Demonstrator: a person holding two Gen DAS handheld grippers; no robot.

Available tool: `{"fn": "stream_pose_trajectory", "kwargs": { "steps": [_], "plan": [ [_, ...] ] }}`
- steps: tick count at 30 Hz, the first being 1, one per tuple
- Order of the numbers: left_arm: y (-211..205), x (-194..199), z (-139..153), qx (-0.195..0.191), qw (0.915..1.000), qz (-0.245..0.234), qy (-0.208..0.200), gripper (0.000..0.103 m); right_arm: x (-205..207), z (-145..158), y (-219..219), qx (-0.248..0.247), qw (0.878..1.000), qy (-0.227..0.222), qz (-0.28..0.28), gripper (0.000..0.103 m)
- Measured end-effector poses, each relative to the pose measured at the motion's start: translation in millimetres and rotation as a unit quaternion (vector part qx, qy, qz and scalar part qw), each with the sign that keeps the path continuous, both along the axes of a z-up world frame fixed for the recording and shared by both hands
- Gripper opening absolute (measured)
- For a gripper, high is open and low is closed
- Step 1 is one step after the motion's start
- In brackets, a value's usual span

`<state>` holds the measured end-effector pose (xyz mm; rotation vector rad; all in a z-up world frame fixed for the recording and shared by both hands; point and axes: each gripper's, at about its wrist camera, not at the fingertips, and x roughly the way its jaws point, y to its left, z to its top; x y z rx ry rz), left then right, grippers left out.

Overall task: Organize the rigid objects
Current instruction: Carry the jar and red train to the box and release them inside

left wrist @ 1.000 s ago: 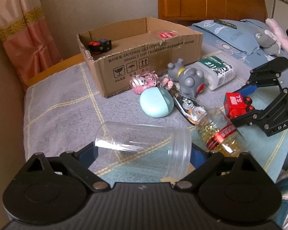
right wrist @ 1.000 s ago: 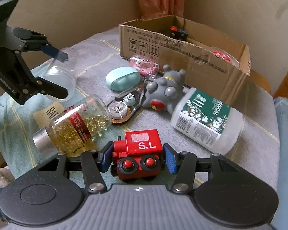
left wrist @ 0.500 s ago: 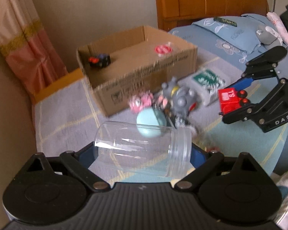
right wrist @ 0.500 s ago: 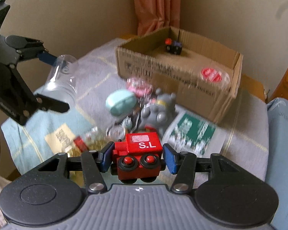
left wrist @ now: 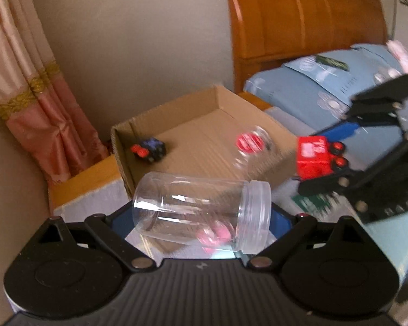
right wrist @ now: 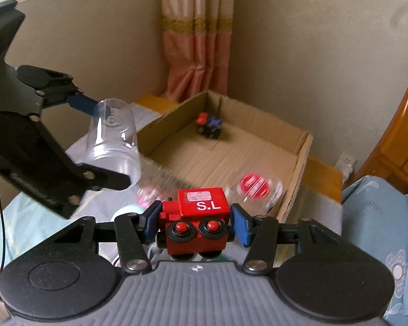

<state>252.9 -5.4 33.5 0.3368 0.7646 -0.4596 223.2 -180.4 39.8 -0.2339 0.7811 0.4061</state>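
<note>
A: Nearest first: what is each set of tongs doing?

B: The left gripper [left wrist: 201, 217] is clamped on the clear jar [left wrist: 201, 212], which lies sideways between the pads, jaws wide because the jar is wide. The right gripper [right wrist: 194, 224] is closed tight on the red toy train [right wrist: 197, 224], a pad on each side. Both are held up in the air, short of the cardboard box [right wrist: 302, 163].

A: And the box?

B: Just beyond them, open on top. A small dark toy car [right wrist: 210, 126] sits in its far corner and a red-labelled clear container [right wrist: 254, 186] lies near the front right wall.

A: How should the drop go?

B: My judgement: carry each piece over the front wall before opening, lower it close to the floor, and aim for the bare middle. The jar can roll, so set it down gently, away from the car.
</note>
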Motion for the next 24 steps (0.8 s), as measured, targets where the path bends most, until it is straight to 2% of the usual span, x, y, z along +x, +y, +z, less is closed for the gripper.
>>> {"fn": "stream_pose_trajectory", "kwargs": {
  "steps": [7, 11, 16, 24],
  "plan": [
    [-9, 39, -10, -0.022, 0.9989, 0.040, -0.009, 0.098, 18, 5, -3, -0.005, 1.000, -0.006, -0.010, 0.059],
    [-7, 45, -20, -0.022, 0.9979, 0.060, 0.009, 0.098, 26, 3, -2, -0.004, 1.000, -0.003, -0.014, 0.059],
    [3, 32, -22, -0.013, 0.9963, 0.085, -0.004, 0.098, 37, 0, -1, -0.007, 1.000, -0.001, -0.018, 0.059],
    [23, -9, -20, -0.030, 0.9909, 0.129, -0.024, 0.100, 81, -6, 10, 0.001, 0.999, 0.026, -0.037, 0.059]
  ]
}}
